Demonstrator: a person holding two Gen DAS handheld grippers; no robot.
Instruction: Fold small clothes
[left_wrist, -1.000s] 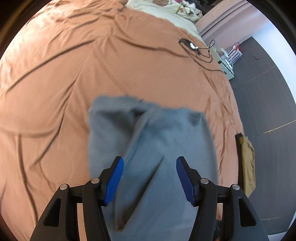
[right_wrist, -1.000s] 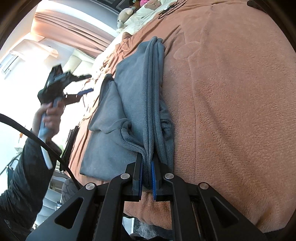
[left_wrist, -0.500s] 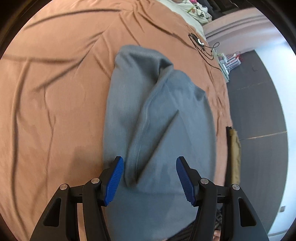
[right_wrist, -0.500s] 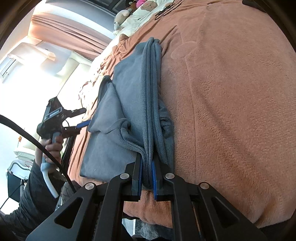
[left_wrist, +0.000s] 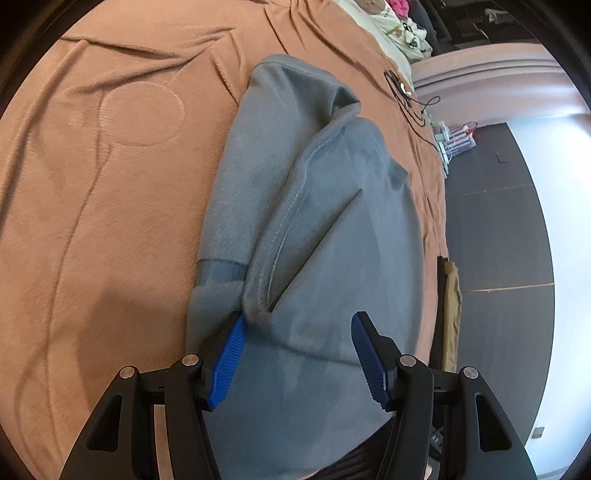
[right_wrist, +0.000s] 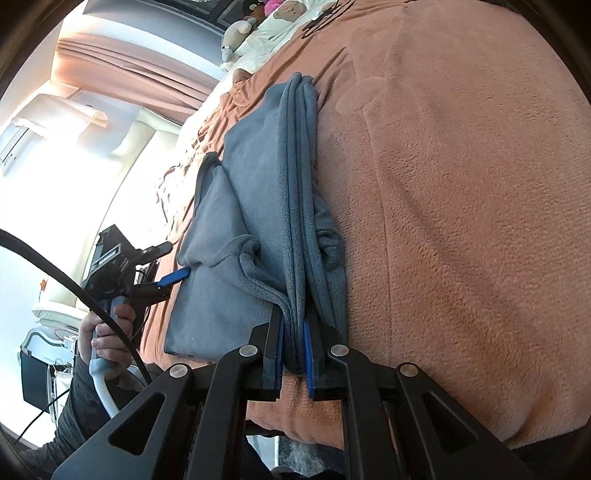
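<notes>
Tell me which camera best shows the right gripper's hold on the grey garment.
The right wrist view: the right gripper is shut on the grey garment's stacked edge. The left wrist view shows only the garment's top, with the open left gripper over it.

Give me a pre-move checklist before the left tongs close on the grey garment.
1. Right tongs shut on the grey garment, stacked edges pinched: ok.
2. Left tongs open wide: ok.
3. Hemmed flap corner between the left pads: not ok, it sits at the left pad only.
4. Garment flat on the orange blanket: not ok, creased.
5. Layers aligned underneath: cannot tell.
</notes>
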